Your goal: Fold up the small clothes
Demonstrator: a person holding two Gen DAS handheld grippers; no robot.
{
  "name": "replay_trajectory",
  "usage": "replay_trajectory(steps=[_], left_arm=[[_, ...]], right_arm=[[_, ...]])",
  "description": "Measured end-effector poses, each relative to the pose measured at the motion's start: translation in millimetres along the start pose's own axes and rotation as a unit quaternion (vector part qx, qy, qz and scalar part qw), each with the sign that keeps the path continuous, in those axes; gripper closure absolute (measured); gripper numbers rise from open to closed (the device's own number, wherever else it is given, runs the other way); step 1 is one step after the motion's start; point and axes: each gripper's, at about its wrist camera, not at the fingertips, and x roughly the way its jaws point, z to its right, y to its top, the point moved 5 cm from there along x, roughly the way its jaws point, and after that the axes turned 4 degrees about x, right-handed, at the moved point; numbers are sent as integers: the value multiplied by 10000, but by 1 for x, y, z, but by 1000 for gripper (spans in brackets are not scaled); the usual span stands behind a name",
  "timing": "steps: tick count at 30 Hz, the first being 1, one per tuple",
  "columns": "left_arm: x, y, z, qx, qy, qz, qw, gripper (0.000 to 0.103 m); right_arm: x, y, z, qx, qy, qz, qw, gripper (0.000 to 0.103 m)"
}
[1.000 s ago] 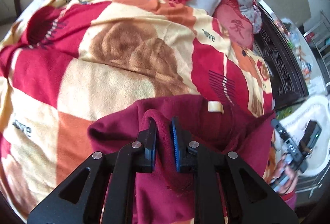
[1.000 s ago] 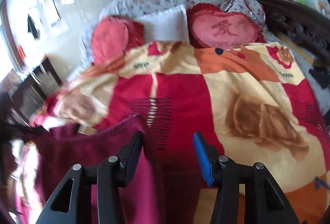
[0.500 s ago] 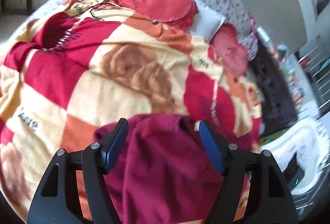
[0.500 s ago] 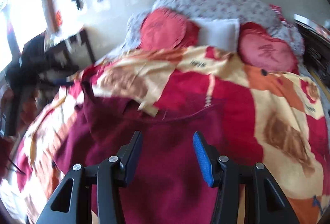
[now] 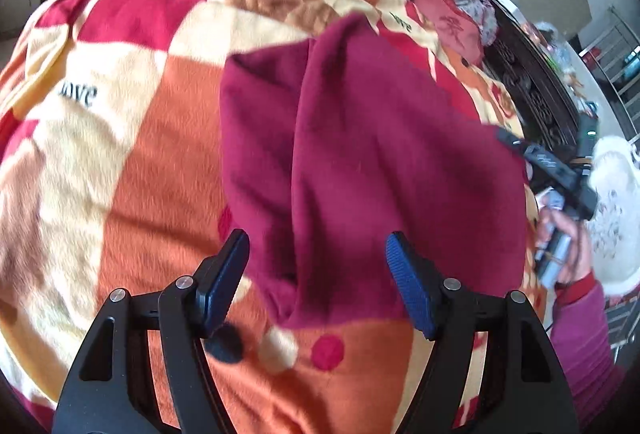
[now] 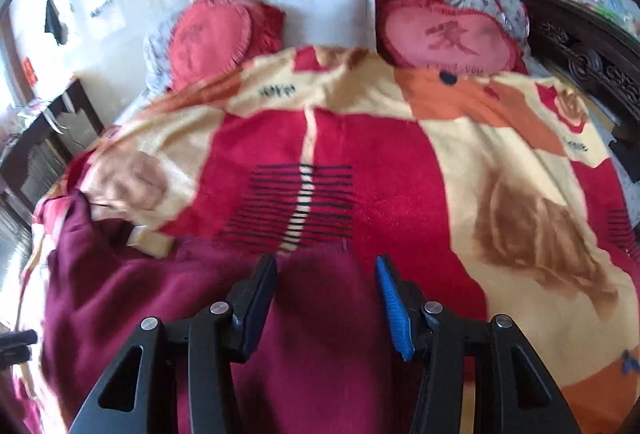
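A maroon garment (image 5: 360, 154) lies loosely folded on a patterned red, orange and cream blanket (image 5: 132, 138). My left gripper (image 5: 318, 262) is open and empty, its fingers spread over the garment's near edge. My right gripper (image 6: 326, 286) is open and empty above the same garment (image 6: 200, 314), which fills the lower left of the right wrist view. The right gripper also shows in the left wrist view (image 5: 548, 170), held by a hand at the garment's right side.
Red heart cushions (image 6: 448, 34) and a white pillow (image 6: 328, 14) sit at the head of the bed. Dark carved wooden furniture (image 6: 592, 58) runs along the bed's right side. A dark table (image 6: 48, 138) stands to the left.
My left gripper let go of the maroon garment and opened wide, then drew back toward the near edge. The garment now lies flatter on the blanket. My right gripper stayed open.
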Motion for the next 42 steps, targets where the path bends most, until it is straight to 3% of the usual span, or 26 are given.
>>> replay_trajectory(steps=[3, 7, 9, 11, 13, 16, 17, 18, 21, 25, 29, 31, 32, 33, 35, 37, 40, 42], left_arm=[[4, -11, -1, 90, -90, -111, 9999, 32], [12, -16, 2, 134, -271, -185, 9994, 32], [19, -21, 3, 217, -195, -287, 9992, 36], [25, -22, 6, 335, -84, -362, 9987, 59], [28, -25, 9, 464, 18, -382, 9982, 74], [27, -26, 13, 619, 103, -295, 9976, 92], [24, -26, 13, 597, 72, -282, 9978, 94], [21, -27, 12, 564, 46, -261, 9981, 94], [6, -38, 5, 490, -15, -244, 9985, 95], [-3, -64, -7, 388, -32, -225, 9990, 95], [3, -71, -22, 20, -60, -282, 9996, 95], [-4, -68, -19, 85, 29, -215, 9997, 95], [-11, -65, -15, 234, 216, -183, 9993, 94], [-14, -64, -13, 321, 293, -168, 9989, 94], [-27, -58, -7, 547, 573, -46, 9968, 94], [-37, -50, -2, 697, 720, 112, 9949, 94], [-46, -38, 9, 927, 984, 321, 9903, 93], [-42, -31, 16, 973, 1016, 360, 9894, 79]], right_arm=[[-42, -19, -9, -93, 440, 67, 9990, 53], [-80, -68, -5, -57, 583, -152, 9982, 53], [-87, -95, 3, 23, 452, -362, 9983, 53], [-91, -123, 11, 28, 281, -575, 9979, 53], [-91, -144, 19, 163, 243, -727, 9969, 53], [-85, -166, 22, 546, 724, -969, 9912, 53], [-82, -169, 18, 546, 896, -1013, 9893, 67], [-80, -170, 16, 479, 920, -1034, 9892, 85], [-88, -164, 11, 237, 837, -904, 9921, 95], [-118, -152, 5, -88, 818, -636, 9946, 97], [-94, -163, 16, -167, 473, -1047, 9932, 97], [-88, -165, 19, -64, 433, -1099, 9930, 95], [-94, -162, 20, -61, 354, -978, 9946, 86], [-99, -158, 22, -77, 225, -864, 9960, 68], [-118, -146, 28, -105, -165, -552, 9983, 56], [-133, -137, 23, -43, -8, -407, 9992, 56], [-144, -119, 4, 98, 626, -282, 9976, 56], [-137, -108, -19, 43, 998, -286, 9946, 56]])
